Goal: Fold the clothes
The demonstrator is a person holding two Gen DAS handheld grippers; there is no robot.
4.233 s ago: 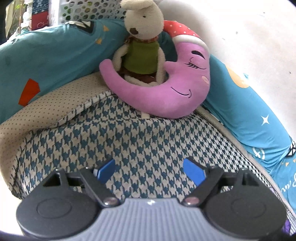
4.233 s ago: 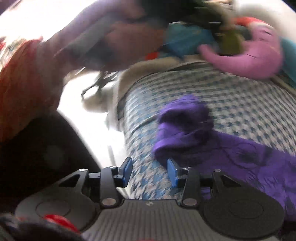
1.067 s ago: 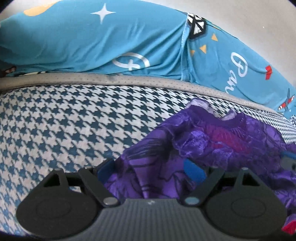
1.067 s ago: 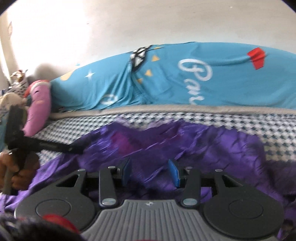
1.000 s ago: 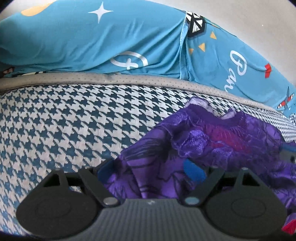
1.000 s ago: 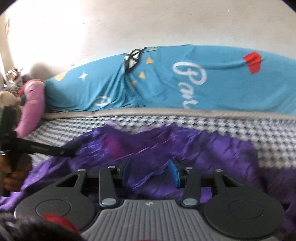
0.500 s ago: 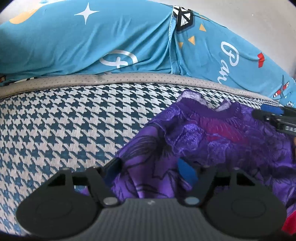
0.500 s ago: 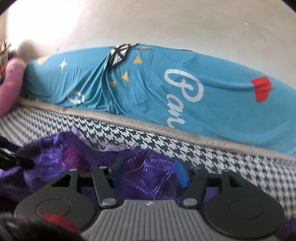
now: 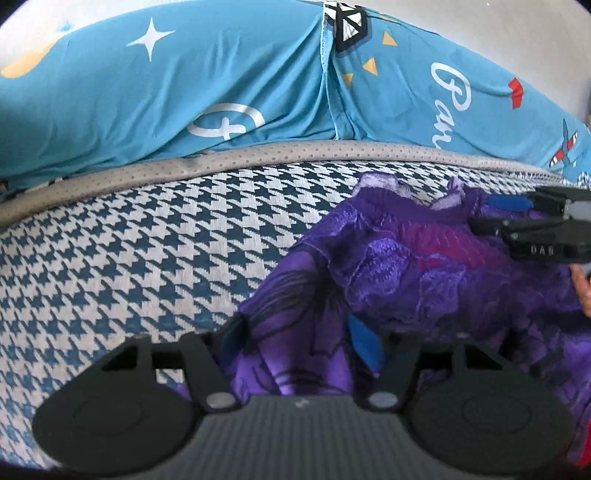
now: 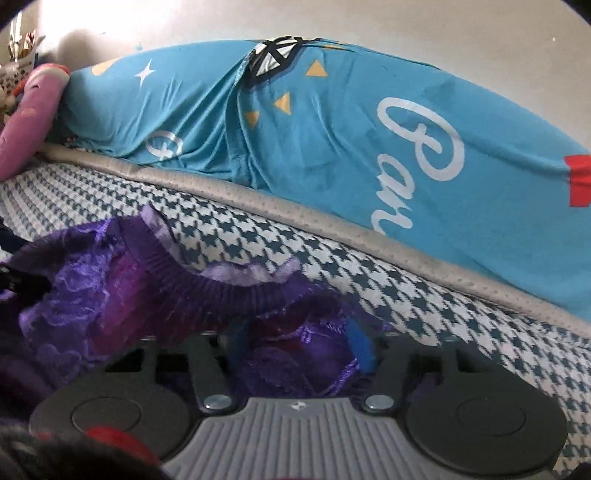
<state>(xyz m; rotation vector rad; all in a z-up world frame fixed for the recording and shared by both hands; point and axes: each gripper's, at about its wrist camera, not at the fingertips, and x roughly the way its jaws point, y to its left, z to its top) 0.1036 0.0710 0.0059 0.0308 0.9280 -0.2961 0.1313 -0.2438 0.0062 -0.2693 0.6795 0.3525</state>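
Observation:
A crumpled purple garment with a ribbed collar lies on the houndstooth bed cover. In the left wrist view, my left gripper is open, and a fold of the garment's left edge lies between its blue fingers. My right gripper is open too, low over the collar area, with bunched purple cloth between its fingers. From the left wrist view, the right gripper reaches in from the right edge at the collar.
Long blue printed pillows run along the far side of the bed against a pale wall. A grey dotted mattress border lies below them. A pink plush toy rests at the far left. A person's finger shows at the right edge.
My left gripper's fingers have narrowed around the cloth fold. My right gripper moved forward and down to the collar, and its fingers spread wider.

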